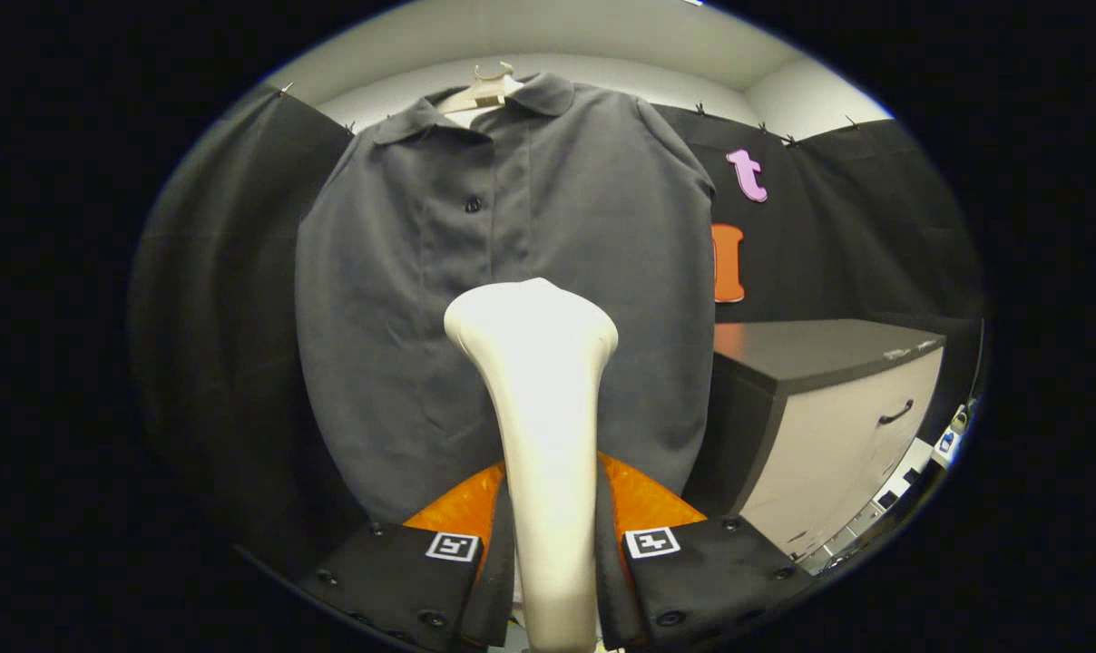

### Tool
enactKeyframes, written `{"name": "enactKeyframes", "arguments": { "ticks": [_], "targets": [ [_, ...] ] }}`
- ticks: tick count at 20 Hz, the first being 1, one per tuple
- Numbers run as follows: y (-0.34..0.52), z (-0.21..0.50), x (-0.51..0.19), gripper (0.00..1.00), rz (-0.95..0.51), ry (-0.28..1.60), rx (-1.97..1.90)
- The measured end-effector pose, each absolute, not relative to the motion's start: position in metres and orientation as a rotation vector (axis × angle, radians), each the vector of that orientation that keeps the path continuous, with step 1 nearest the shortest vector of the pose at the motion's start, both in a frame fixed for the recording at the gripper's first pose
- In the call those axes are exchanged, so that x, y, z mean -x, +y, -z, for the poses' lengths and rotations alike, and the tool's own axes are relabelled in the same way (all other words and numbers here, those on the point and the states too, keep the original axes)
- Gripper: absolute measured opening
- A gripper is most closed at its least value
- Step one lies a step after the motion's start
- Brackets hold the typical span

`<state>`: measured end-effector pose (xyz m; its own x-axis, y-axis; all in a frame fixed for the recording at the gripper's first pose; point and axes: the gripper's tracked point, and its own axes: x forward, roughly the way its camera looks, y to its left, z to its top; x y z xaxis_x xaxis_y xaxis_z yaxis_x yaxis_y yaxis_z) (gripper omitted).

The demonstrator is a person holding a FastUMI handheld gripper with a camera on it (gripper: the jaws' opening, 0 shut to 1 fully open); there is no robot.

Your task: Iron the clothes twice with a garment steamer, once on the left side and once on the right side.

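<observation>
Black cloth is hanging across the booth's walls under a pale ceiling; at four o'clock, a dark-topped cabinet is showing a drawer handle.

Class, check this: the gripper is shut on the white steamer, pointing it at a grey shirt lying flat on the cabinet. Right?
One error. The grey shirt hangs on a hanger beside the cabinet, not on it. The gripper view shows the gripper shut on the white steamer.

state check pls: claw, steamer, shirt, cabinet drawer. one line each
claw: shut on garment steamer, one finger each side of its handle
garment steamer: held upright, head toward shirt, contact unclear
shirt: hanging on hanger, buttoned
cabinet drawer: closed
</observation>
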<state>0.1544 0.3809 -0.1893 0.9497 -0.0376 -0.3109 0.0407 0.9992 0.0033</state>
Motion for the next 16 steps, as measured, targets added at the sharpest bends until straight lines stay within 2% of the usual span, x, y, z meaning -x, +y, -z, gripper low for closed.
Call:
{"name": "enactKeyframes", "arguments": {
  "ticks": [8,16],
  "targets": [
    [0.434,0.077,-0.19,0.45,-0.092,0.1,0.019],
    [0.49,0.054,-0.223,0.44,-0.204,0.055,0.02]
  ]
}}
